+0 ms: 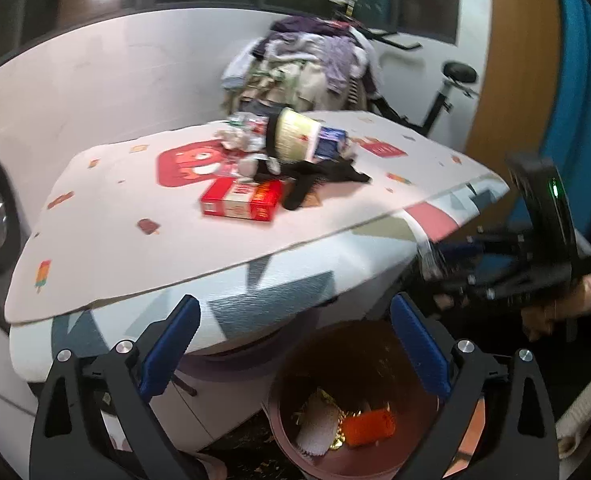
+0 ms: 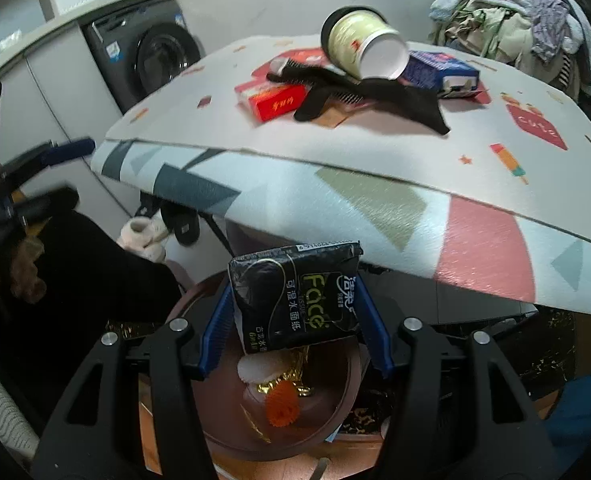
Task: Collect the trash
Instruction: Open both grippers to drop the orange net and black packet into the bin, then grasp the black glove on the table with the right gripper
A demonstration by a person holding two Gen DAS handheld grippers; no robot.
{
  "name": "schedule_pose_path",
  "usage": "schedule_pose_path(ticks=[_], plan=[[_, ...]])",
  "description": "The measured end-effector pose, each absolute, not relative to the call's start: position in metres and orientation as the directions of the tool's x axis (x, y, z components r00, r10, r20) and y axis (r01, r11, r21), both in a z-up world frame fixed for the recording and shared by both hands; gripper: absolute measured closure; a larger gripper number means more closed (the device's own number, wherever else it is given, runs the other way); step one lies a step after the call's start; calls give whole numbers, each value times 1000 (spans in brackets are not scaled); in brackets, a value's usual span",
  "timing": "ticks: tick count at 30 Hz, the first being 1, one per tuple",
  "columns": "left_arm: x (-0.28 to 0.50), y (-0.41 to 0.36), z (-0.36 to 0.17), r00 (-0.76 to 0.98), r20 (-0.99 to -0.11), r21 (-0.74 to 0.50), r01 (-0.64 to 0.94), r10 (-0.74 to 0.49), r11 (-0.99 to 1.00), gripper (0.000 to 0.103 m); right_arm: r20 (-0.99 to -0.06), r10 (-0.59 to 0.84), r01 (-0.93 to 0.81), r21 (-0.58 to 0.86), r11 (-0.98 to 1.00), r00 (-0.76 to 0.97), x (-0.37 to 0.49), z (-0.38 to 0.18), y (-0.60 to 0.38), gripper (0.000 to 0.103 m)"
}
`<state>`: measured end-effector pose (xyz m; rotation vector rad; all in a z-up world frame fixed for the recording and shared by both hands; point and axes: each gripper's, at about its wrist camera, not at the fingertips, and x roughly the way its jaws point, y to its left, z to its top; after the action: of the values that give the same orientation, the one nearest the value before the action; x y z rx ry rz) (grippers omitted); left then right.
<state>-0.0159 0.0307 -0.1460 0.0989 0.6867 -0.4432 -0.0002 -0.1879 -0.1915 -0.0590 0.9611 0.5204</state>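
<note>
Hanging over the brown bin (image 1: 359, 408), the left gripper (image 1: 295, 348) has its blue jaws spread wide with nothing between them; an orange scrap (image 1: 369, 426) and white paper (image 1: 315, 426) lie in the bin just below its tips. Pinched between the right gripper's (image 2: 293, 320) blue pads is a black tissue pack (image 2: 295, 296), held above that same bin (image 2: 335, 408). Ahead of both grippers, on the table (image 1: 115, 240), lie a red box (image 1: 241, 200), a tipped cup (image 2: 361, 46) and a black cloth (image 2: 395, 98).
</note>
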Motion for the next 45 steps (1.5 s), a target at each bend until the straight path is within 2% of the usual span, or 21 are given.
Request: schedule_pose_path(ticks=[9,11,13,14,17,45], plan=[[-10,52,-150,696,-637,-114,340,-331,933,8,-835,359,-473,138,870,416,1,-204,-174,43],[-10,51,-151,694,-641,-112,338,-328,934,8,-840,349,-470,130,873,416,1,-205,-174,40],[-11,51,-151,695,-641,-108,340,-327,934,8,-840,337,-459,122,880,424,2,-206,-175,25],[-11,50,-151,695,-640,-106,341,-326,934,8,-838,325,-446,111,888,438,2,-205,-176,14],[-11,50,-151,696,-641,-105,340,-325,935,8,-834,307,-415,104,904,459,4,-203,-182,7],[5,60,-141,712,-634,-118,299,-303,947,8,-798,247,-272,109,956,549,19,-179,-214,6]])
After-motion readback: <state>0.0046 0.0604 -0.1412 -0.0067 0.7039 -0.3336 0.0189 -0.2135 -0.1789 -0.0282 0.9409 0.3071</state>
